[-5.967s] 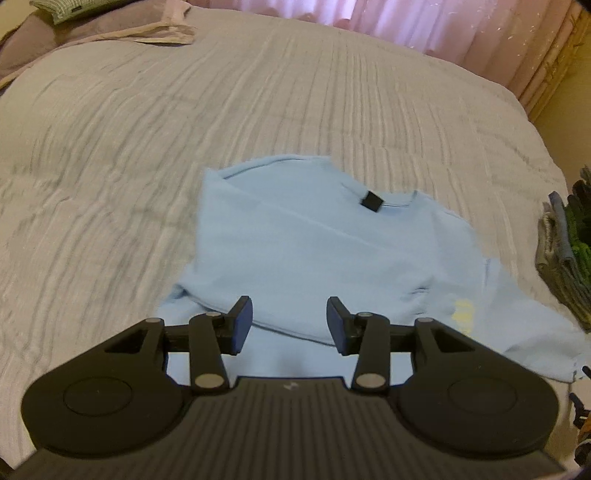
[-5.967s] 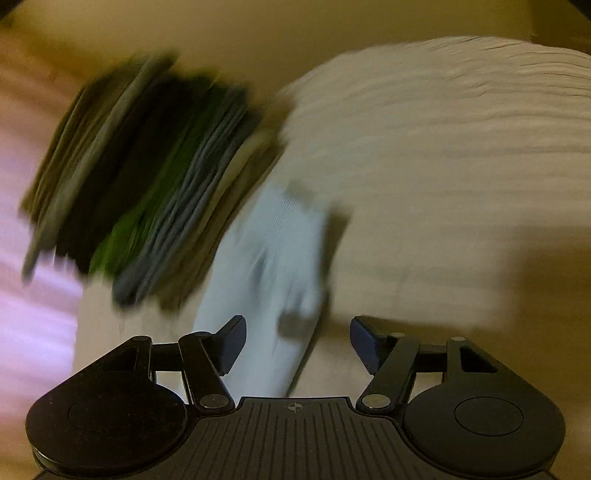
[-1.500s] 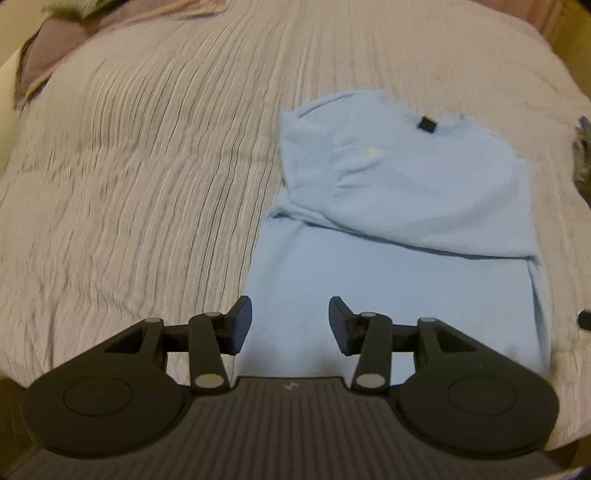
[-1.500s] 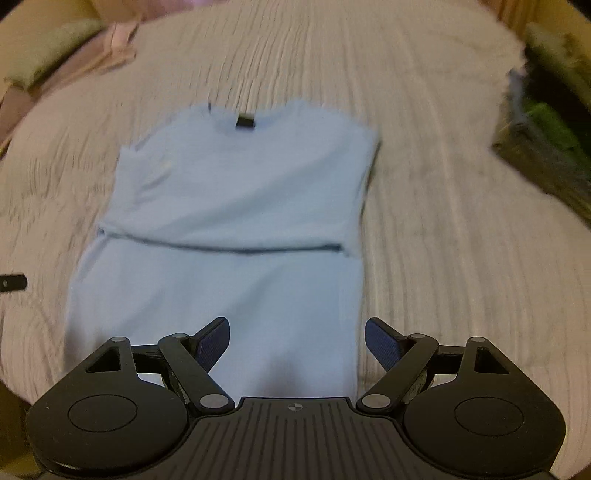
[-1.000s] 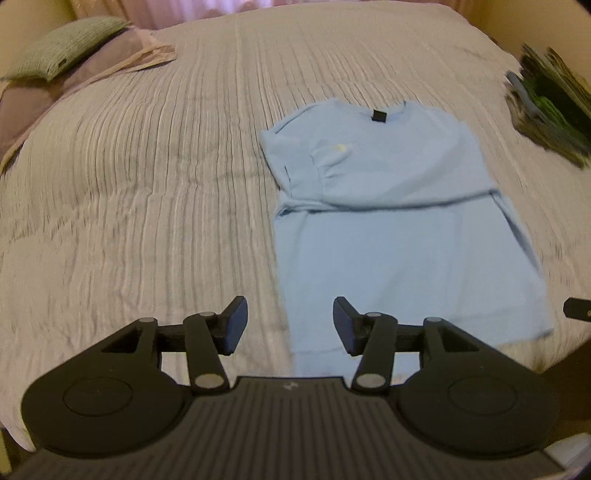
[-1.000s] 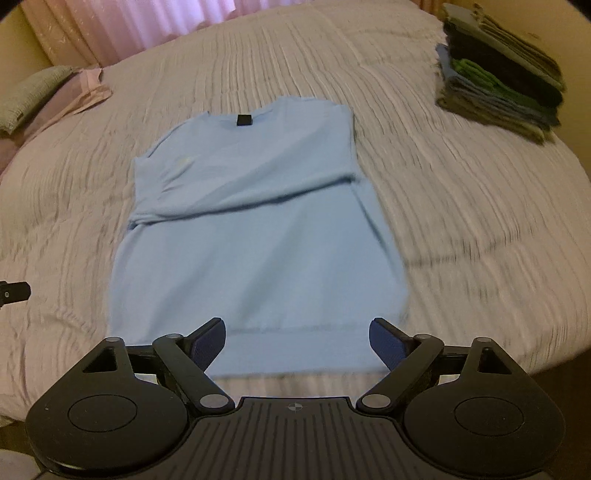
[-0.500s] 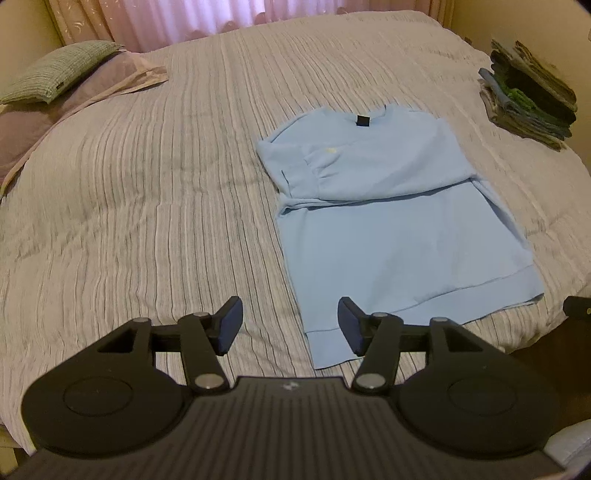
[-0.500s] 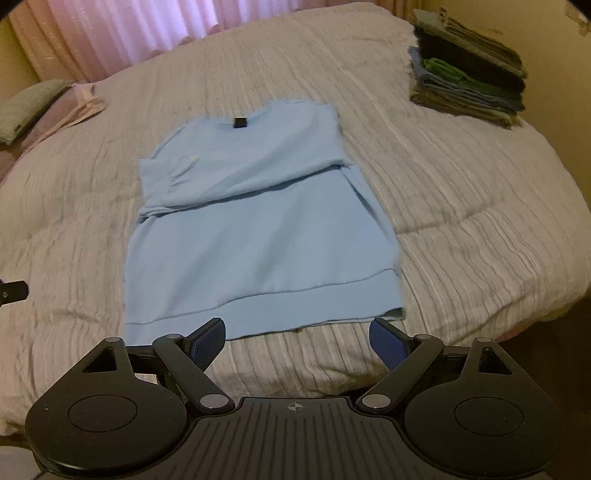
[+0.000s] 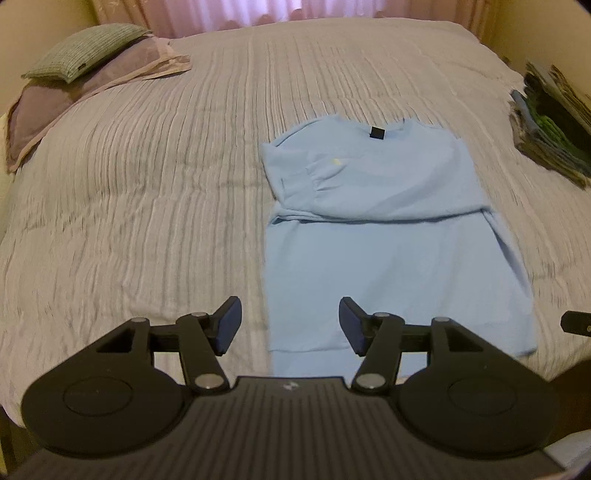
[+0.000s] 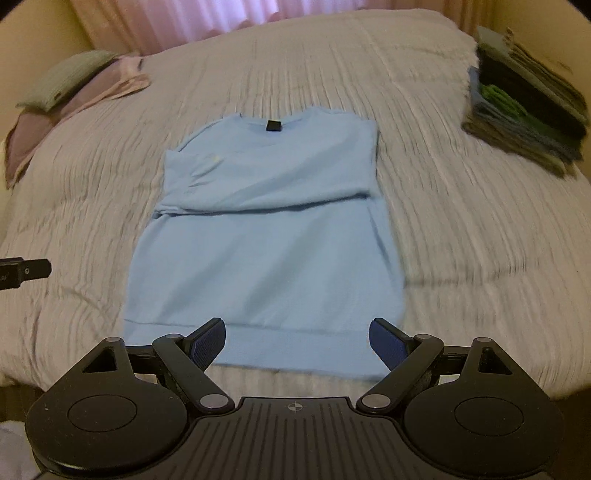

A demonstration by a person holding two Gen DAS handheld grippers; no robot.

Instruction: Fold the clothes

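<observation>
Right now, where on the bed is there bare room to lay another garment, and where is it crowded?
Widest bare stretch: the bedspread between the pillows and the blue sweatshirt. A second patch lies between the sweatshirt and the folded stack, and a band runs beyond the collar toward the curtains. Crowded: the stack's corner and the pillow corner.

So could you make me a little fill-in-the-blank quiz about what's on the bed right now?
1. The light blue sweatshirt lies on the bed with both sleeves ____ across its chest.
2. Both the left tool and the right tool are ____.
3. The stack of folded clothes sits to the sweatshirt's ____.

Missing words: folded; open; right
</observation>
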